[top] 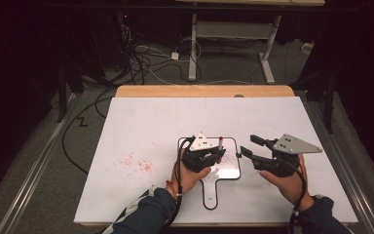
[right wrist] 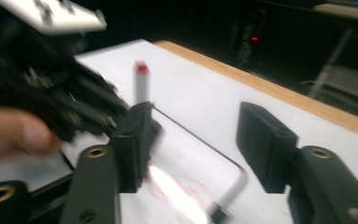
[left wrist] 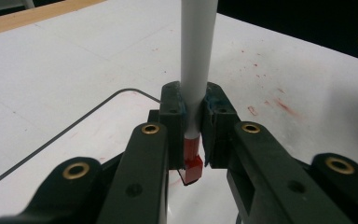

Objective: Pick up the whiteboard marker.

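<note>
Where the wooden table [top: 204, 91] carries its big white sheet [top: 141, 126], spattered with red marks [top: 137, 164] toward the left, lies a small whiteboard [top: 231, 146] with a black rim and a short handle pointing back at the person, just right of the sheet's middle. Over the board's left half, gripped in the person's left hand [top: 191, 179], sits the left gripper [top: 213, 155], jaws clamped tight on a white marker [left wrist: 196, 60]. Standing upright between those pads, red tip [left wrist: 193, 167] down and touching the board's glossy face, red end cap up. Just off the board's right edge, held above the sheet by the right hand [top: 287, 185], hangs the right gripper [top: 248, 146], jaws parted at a middling width with nothing between them, pointing left toward the marker and apart from it. Seen from the right gripper view, blurred, the marker [right wrist: 141, 86] rising upright behind the near jaw, with faint red scribbles on the board [right wrist: 200, 154] below. Beyond the table, dark floor with tangled cables [top: 141, 58] and a second table's legs [top: 193, 48].
</note>
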`<state>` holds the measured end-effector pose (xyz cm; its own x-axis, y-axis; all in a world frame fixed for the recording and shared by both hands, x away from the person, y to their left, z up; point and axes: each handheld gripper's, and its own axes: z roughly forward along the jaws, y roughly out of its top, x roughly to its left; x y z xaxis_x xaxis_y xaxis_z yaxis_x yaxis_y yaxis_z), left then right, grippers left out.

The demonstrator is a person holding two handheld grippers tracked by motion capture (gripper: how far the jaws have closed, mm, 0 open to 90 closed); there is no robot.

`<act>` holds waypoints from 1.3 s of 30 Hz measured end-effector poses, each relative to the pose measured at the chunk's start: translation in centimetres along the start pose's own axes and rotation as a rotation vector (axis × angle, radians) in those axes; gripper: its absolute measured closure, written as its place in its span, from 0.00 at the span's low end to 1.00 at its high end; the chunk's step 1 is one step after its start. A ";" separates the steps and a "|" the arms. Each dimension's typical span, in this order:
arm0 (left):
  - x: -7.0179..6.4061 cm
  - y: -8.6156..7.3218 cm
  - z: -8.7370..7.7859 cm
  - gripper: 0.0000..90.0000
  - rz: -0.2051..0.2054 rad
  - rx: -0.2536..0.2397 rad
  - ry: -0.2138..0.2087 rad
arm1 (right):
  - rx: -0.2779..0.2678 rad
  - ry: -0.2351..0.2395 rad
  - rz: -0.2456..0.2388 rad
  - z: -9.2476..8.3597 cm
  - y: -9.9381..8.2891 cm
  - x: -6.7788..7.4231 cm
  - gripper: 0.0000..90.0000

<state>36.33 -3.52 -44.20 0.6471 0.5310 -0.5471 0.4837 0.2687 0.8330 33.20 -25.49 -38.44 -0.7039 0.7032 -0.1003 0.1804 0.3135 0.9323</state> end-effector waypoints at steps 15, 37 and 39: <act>-1.6 -2.0 4.1 0.88 0.061 0.003 -0.014 | 0.113 -0.087 -0.038 -3.9 -5.9 -2.3 0.31; -1.5 -3.2 5.8 0.88 0.081 0.061 -0.007 | 0.124 -0.095 -0.113 -4.0 -6.8 -1.1 0.27; -1.5 -3.2 5.8 0.88 0.082 0.058 -0.005 | 0.126 -0.091 -0.113 -4.0 -6.8 -1.1 0.27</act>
<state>37.23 -9.82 -46.55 0.6890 0.5449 -0.4779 0.4620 0.1779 0.8689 30.05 -30.94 -43.31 -0.6604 0.7120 -0.2385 0.1924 0.4675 0.8628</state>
